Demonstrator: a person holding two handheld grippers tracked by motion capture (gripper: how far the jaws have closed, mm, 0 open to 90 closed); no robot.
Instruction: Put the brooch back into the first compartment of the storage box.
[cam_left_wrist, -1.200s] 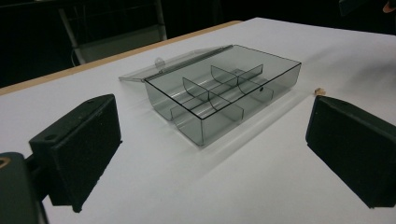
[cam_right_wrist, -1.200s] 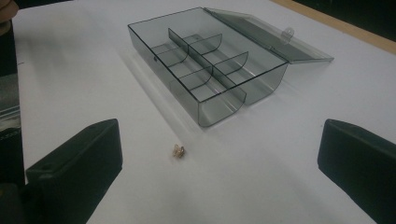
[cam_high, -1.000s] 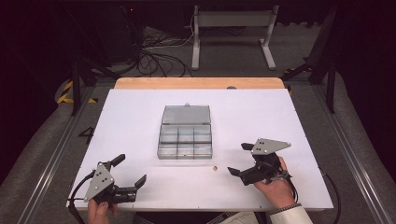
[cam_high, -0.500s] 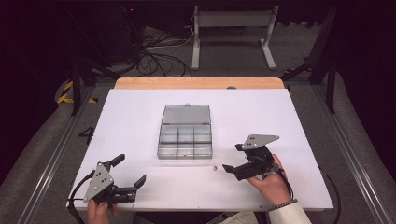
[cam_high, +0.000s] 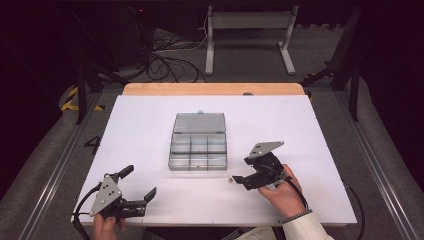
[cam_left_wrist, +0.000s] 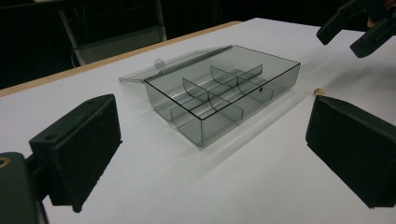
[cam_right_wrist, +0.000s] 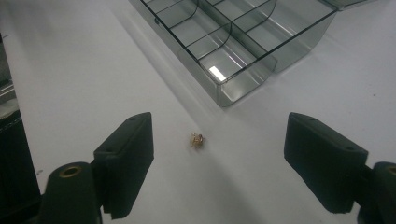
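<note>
My left claw (cam_high: 138, 184) sits low on the white counter (cam_high: 140, 125), near the front edge, w/ its jaws spread wide & nothing in them. I keep it there so it's out of the way but ready; in the left gripper view it looks right at the clear box (cam_left_wrist: 223, 95), so it could steady the box if needed.

In the middle is that box (cam_high: 198, 148), w/ its lid (cam_high: 199, 122) flipped open & lying flat behind it. That's why the little rooms inside are free to drop stuff in. They look bare to me.

Just right of the box's front corner lies a tiny gold bit (cam_high: 229, 179), alone on the counter, not touching the box. I can't tell what it is, too small.

My right claw (cam_high: 241, 170) points at it. In the right gripper view the gold bit (cam_right_wrist: 197, 139) lies between the two black jaws, which have just been closing in, but the pads don't touch it yet, so it's still loose. I think next comes the pinch, & it must be gentle bc the bit could skid away.
</note>
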